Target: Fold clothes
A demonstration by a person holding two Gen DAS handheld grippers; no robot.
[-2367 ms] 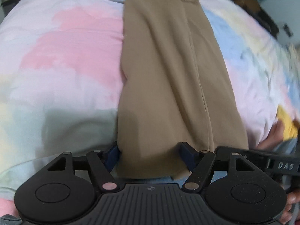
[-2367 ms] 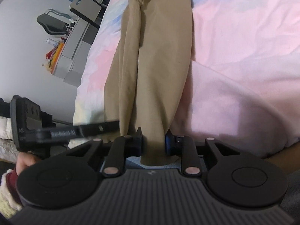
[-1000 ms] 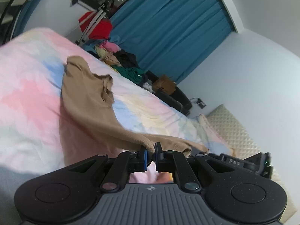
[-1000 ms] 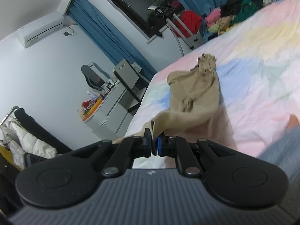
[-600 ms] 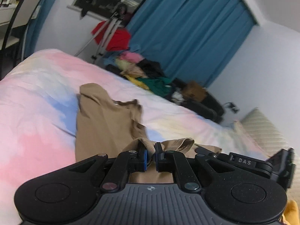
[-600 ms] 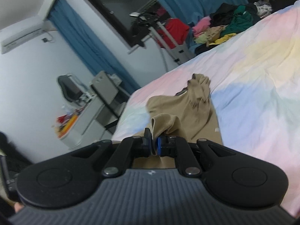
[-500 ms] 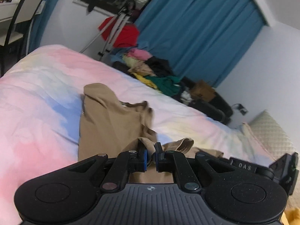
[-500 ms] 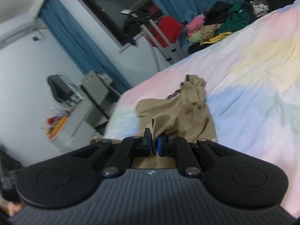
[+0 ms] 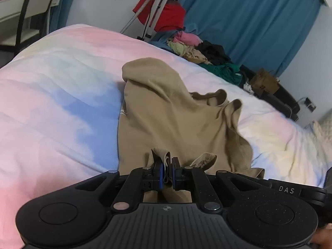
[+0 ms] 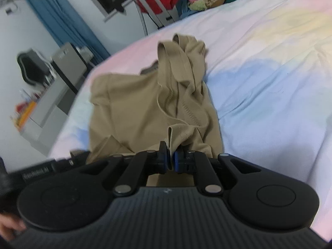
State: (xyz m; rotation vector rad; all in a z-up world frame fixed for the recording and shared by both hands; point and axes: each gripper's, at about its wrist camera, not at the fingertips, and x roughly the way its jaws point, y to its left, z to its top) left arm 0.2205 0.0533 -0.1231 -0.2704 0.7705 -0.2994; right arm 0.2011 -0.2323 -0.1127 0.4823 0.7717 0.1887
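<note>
A tan garment (image 9: 178, 120) lies on the pastel bedspread (image 9: 62, 103), its near end lifted and doubled over toward its far end. My left gripper (image 9: 166, 172) is shut on one corner of the tan hem. My right gripper (image 10: 170, 159) is shut on the other hem corner; the garment (image 10: 132, 108) spreads ahead of it, with its bunched waistband (image 10: 182, 49) at the far end. The other gripper's body shows at the right edge of the left wrist view (image 9: 294, 191) and at the left edge of the right wrist view (image 10: 41, 170).
A pile of mixed clothes (image 9: 199, 49) lies past the bed's far edge, before blue curtains (image 9: 249, 16). A tripod with a red cloth (image 9: 153, 14) stands behind. A grey cabinet and chair (image 10: 62, 68) stand left of the bed. Dark boxes (image 9: 276, 95) sit at the right.
Both grippers closed on the hem, lifted it and carried it forward over the garment. In the last half second they moved lower and nearer the far end, doubling the cloth over.
</note>
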